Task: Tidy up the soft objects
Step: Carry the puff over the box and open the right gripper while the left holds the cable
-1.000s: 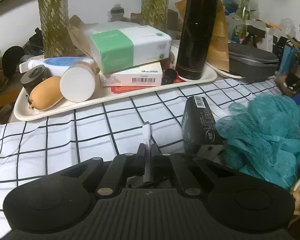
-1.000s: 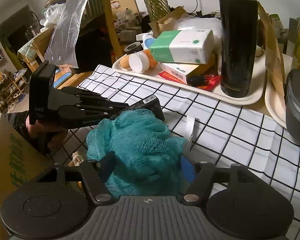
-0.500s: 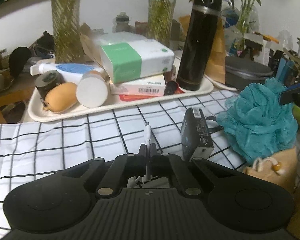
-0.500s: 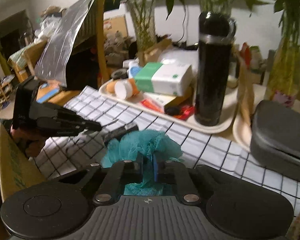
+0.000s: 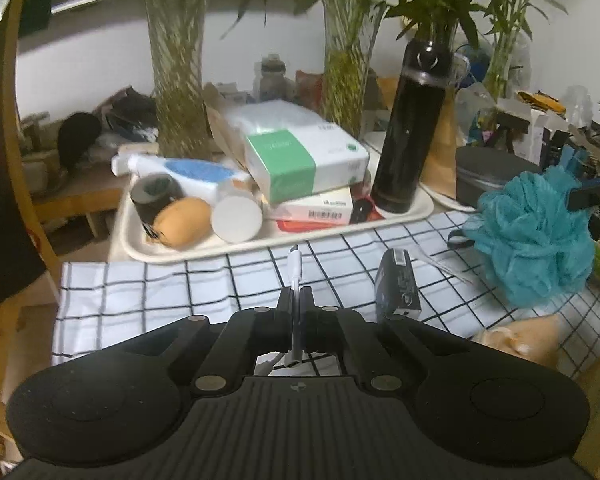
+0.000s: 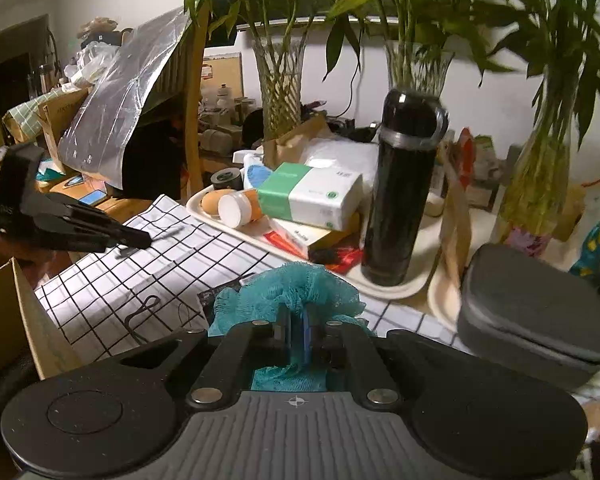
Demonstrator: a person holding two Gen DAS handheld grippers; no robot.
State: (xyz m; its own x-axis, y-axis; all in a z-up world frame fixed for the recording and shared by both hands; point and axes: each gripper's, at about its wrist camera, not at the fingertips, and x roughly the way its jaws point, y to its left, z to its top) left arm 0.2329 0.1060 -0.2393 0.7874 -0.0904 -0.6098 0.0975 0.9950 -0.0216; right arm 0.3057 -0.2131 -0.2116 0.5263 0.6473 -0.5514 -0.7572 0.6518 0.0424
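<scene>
My left gripper (image 5: 296,300) is shut on a thin white cable plug (image 5: 294,266), whose end sticks out past the fingertips above the checked cloth (image 5: 160,292). In the right wrist view the left gripper (image 6: 142,240) hangs at the left over the cloth, held by a hand. My right gripper (image 6: 296,320) is shut on a teal mesh bath puff (image 6: 292,286), which bulges above and below the fingers. In the left wrist view the puff (image 5: 532,236) hangs at the right, clear of the cloth, with a blue pad (image 5: 582,198) of the right gripper on it.
A cream tray (image 5: 140,248) at the back holds a tall black flask (image 5: 412,132), a green-and-white tissue pack (image 5: 300,160), boxes and jars. A small black box (image 5: 398,284) and a beige pouch (image 5: 520,340) lie on the cloth. A grey case (image 6: 540,320) sits right, a cardboard box (image 6: 4,320) left.
The right gripper's jaws closed on the teal puff and lifted it off the cloth. The left gripper, still shut on the white plug, also rose and drew back.
</scene>
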